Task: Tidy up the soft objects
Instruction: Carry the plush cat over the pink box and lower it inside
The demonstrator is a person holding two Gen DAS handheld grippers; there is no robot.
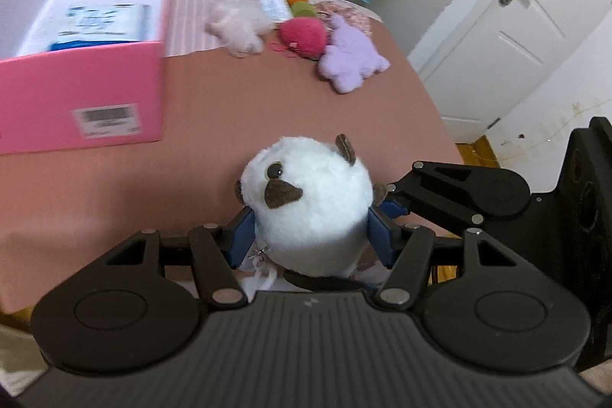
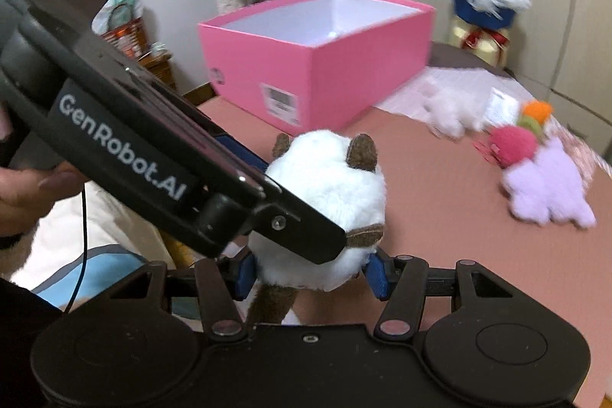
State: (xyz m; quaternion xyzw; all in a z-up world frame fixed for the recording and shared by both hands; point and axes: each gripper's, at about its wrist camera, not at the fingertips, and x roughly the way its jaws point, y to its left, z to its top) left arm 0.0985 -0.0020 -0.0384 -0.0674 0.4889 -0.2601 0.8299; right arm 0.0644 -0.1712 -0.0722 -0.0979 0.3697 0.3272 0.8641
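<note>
**Plush caught between both grippers above the table**

Plush (image 1: 311, 205): round, white, brown-eared, held over the near edge of the brown table (image 1: 237, 117), apart from its surface as far as can be told.

Left wrist view: shows the face, one dark eye and a brown nose patch turned toward 10 o'clock, an ear at 1 o'clock. Shows the blue pads (image 1: 243, 230) of the left gripper (image 1: 311, 236) pressed into both flanks of the white body, clamped on the plush. Shows the right gripper (image 1: 394, 201) reaching in from 3 o'clock, its tip at the plush's right side by a brown limb. Shows the inside of the pink box (image 1: 88, 37) at 10 o'clock, with a printed packet lying on its floor.

Right wrist view: shows the back of the plush (image 2: 325, 201) only, two brown ears up at 12 o'clock, a brown tail hanging to 6 o'clock. No face visible here. Shows the right gripper (image 2: 310, 270) with blue pads against the lower body on either side, closed on the plush. Left gripper (image 2: 267, 209) crossing in from 10 o'clock, its black body covering part of the fur, a hand (image 2: 23, 190) behind it. Box (image 2: 317, 64) seen from outside at 12 o'clock, contents hidden.

Long axis roughly upright, ears up, tail down.

Farther back at 1 to 2 o'clock: purple plush (image 1: 352, 56), red ball (image 1: 302, 35), pale pink plush (image 1: 239, 27).
</note>
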